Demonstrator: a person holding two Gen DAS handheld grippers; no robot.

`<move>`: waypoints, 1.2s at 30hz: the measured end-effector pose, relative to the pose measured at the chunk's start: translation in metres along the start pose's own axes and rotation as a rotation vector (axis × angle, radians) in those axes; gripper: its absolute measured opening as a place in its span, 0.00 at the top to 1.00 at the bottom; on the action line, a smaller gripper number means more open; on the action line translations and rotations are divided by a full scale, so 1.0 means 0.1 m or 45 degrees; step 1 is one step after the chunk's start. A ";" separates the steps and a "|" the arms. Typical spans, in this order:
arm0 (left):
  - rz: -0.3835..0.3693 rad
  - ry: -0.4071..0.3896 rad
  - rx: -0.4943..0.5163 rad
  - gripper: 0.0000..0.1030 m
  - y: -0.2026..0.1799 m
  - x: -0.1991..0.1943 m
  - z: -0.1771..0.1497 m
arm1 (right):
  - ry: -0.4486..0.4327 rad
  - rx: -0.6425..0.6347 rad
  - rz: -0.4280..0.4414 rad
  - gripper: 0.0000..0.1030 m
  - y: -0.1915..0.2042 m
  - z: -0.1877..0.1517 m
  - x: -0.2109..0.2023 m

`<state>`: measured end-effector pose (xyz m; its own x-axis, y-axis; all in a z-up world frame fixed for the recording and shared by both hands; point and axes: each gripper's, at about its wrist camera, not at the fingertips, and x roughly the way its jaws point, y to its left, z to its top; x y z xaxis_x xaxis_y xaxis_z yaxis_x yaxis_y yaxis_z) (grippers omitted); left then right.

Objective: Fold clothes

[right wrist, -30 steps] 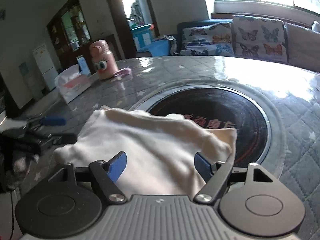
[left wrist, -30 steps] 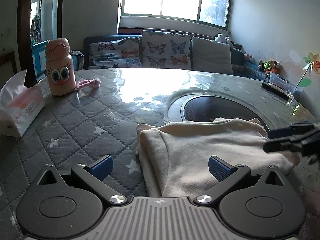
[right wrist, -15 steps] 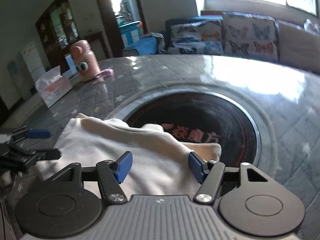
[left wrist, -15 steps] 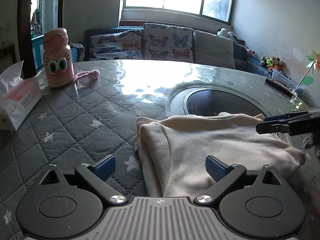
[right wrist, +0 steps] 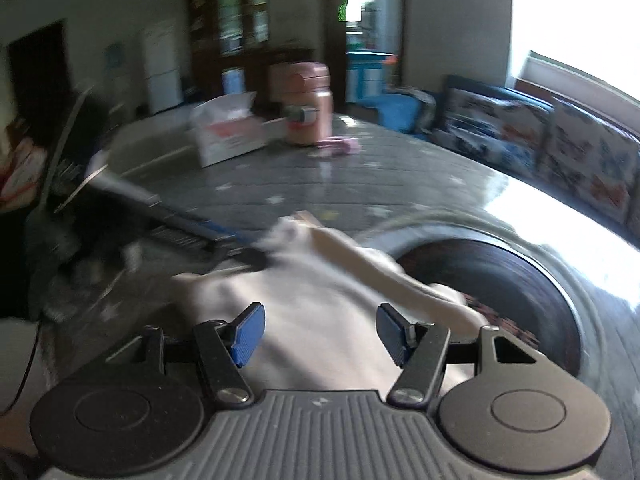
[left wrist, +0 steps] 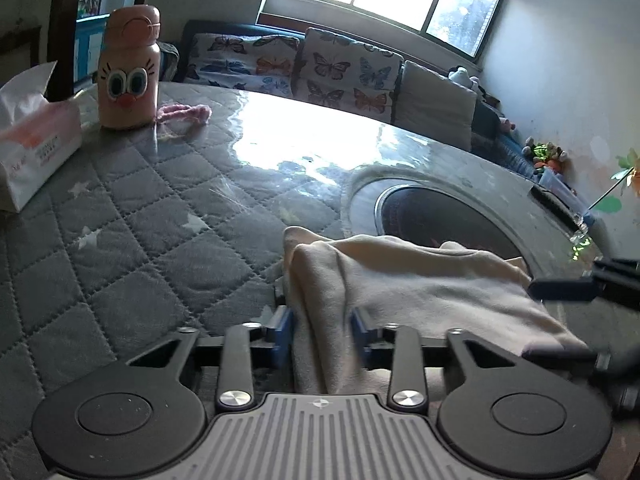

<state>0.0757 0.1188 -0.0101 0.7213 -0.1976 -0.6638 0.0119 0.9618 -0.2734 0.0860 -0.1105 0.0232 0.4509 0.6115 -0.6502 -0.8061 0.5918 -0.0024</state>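
Note:
A cream folded garment (left wrist: 416, 280) lies on the grey quilted table cover (left wrist: 152, 216), partly over a round dark hotplate (left wrist: 448, 216). My left gripper (left wrist: 322, 330) is shut on the garment's near left edge, with cloth bunched between its blue pads. My right gripper (right wrist: 318, 332) is open, its blue pads spread over the garment (right wrist: 320, 304) without gripping it. The right gripper's fingers (left wrist: 568, 290) show at the right of the left wrist view, by the garment's right end. The right wrist view is motion-blurred.
A pink cartoon-faced bottle (left wrist: 129, 72), a tissue box (left wrist: 32, 144) and a pink fuzzy band (left wrist: 184, 112) stand at the table's far left. A butterfly-cushion sofa (left wrist: 304, 68) lies behind the table. A dark remote (left wrist: 556, 204) lies at the right rim.
My left gripper has closed from open onto the garment's left edge and lifted it slightly. My right gripper has swung left and narrowed a little but stays open.

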 end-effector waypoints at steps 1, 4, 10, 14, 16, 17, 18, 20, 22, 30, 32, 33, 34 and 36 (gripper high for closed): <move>0.000 0.000 0.006 0.77 -0.01 -0.01 0.01 | 0.006 -0.040 0.015 0.39 0.09 0.01 0.04; -0.005 0.006 0.022 0.83 -0.03 -0.03 0.06 | 0.022 -0.157 0.061 0.39 0.35 0.03 0.14; -0.027 0.041 0.002 0.85 0.03 -0.04 0.15 | 0.014 -0.346 0.101 0.41 0.77 0.06 0.35; -0.034 0.052 -0.010 0.85 0.06 -0.05 0.17 | 0.028 -0.440 0.085 0.49 0.98 0.06 0.51; -0.041 0.057 -0.031 0.84 0.08 -0.05 0.18 | 0.042 -0.480 0.063 0.55 1.05 0.05 0.58; -0.042 0.055 -0.040 0.84 0.10 -0.06 0.18 | 0.050 -0.496 0.052 0.58 1.08 0.04 0.61; -0.042 0.050 -0.049 0.84 0.11 -0.08 0.18 | 0.059 -0.511 0.040 0.64 1.10 0.03 0.64; -0.049 0.034 -0.072 0.74 0.13 -0.13 0.17 | 0.059 -0.516 0.025 0.71 1.11 0.01 0.66; -0.061 0.012 -0.095 0.55 0.15 -0.18 0.16 | 0.045 -0.475 0.016 0.84 1.08 0.01 0.63; -0.146 0.043 -0.294 0.41 0.24 -0.12 0.15 | -0.058 -0.281 0.028 0.89 0.83 0.09 0.37; -0.187 0.070 -0.354 0.41 0.26 -0.07 0.16 | -0.078 -0.250 0.027 0.89 0.78 0.10 0.31; -0.200 0.083 -0.379 0.41 0.26 -0.04 0.16 | -0.085 -0.233 0.028 0.90 0.75 0.10 0.28; -0.206 0.093 -0.397 0.42 0.27 -0.02 0.16 | -0.092 -0.227 0.026 0.90 0.73 0.09 0.27; -0.219 0.109 -0.429 0.48 0.26 0.03 0.16 | -0.100 -0.216 0.026 0.90 0.75 0.06 0.23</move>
<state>0.0891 0.1461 -0.0086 0.6683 -0.3793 -0.6399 -0.1109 0.7998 -0.5899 0.0382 -0.0489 0.0129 0.4571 0.6655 -0.5900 -0.8654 0.4860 -0.1222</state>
